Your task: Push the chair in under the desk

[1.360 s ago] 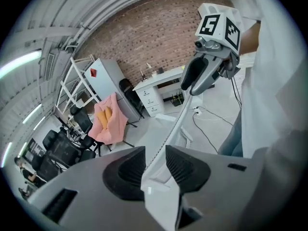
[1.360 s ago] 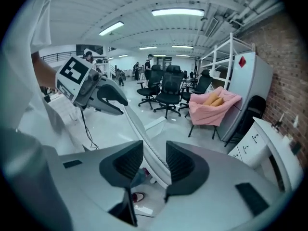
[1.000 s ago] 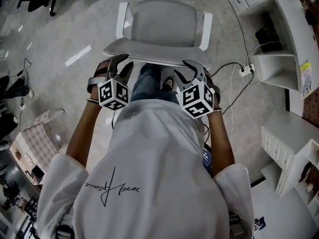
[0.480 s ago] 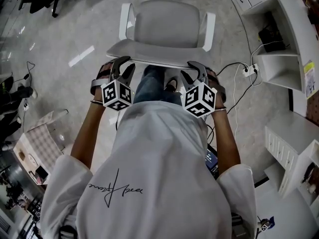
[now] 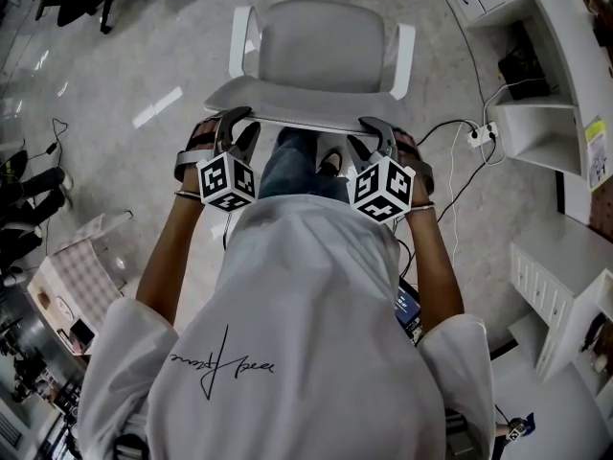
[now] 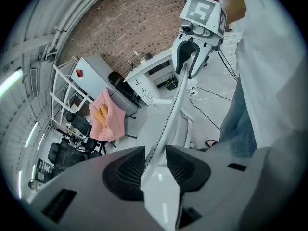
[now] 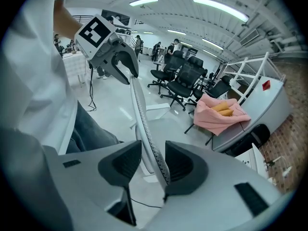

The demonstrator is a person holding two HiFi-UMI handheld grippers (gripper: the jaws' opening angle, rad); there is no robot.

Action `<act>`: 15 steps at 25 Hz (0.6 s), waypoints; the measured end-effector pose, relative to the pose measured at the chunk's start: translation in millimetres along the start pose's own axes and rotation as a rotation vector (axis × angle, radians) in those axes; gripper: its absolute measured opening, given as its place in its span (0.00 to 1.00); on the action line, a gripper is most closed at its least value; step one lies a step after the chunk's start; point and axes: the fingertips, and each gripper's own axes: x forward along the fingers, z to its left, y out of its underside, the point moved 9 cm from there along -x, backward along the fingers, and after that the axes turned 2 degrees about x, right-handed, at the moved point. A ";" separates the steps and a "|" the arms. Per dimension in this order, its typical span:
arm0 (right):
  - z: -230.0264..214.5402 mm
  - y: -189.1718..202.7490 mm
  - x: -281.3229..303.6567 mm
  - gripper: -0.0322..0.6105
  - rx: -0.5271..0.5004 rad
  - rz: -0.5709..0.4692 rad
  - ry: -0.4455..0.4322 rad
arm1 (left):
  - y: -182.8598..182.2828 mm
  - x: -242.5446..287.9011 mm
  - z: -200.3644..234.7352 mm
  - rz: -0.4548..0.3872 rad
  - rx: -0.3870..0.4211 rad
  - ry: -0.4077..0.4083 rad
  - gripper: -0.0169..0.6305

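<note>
Two tools were in your hands, and both sat over the top edge of the chair point(image 5: 321, 51) back. The chair stood on the pale floor point(image 5: 124, 65) right in front of you, with its back nearest your body and its seat and white armrests pointing away.

Your left tool point(image 5: 239, 123) was near the left end of that edge. In the left gripper view the edge filled the space between the two dark pads point(image 6: 126, 170), so the tool had hold of the chair, though its jaws had just been opening a little.

Your right tool point(image 5: 369, 132) was near the right end. In the right gripper view its jaws stood apart around the edge. The mesh rim lay against one pad, and a strip of floor showed between it and the other, so this tool was not clamped on.

White shelves point(image 5: 536, 84) stood to your right, with a power strip point(image 5: 476, 134) and cables on the floor beside them. Farther off were black office chairs point(image 7: 185, 81) and a pink cloth point(image 7: 219, 114).
</note>
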 end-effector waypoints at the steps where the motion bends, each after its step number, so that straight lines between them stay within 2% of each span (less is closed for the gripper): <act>1: 0.2 0.1 0.9 0.32 0.001 0.000 -0.004 | 0.2 0.4 0.1 0.002 0.003 0.001 0.21; 15: -0.3 4.0 3.9 0.29 0.042 -0.024 -0.011 | -0.5 7.6 0.3 0.018 0.009 0.015 0.23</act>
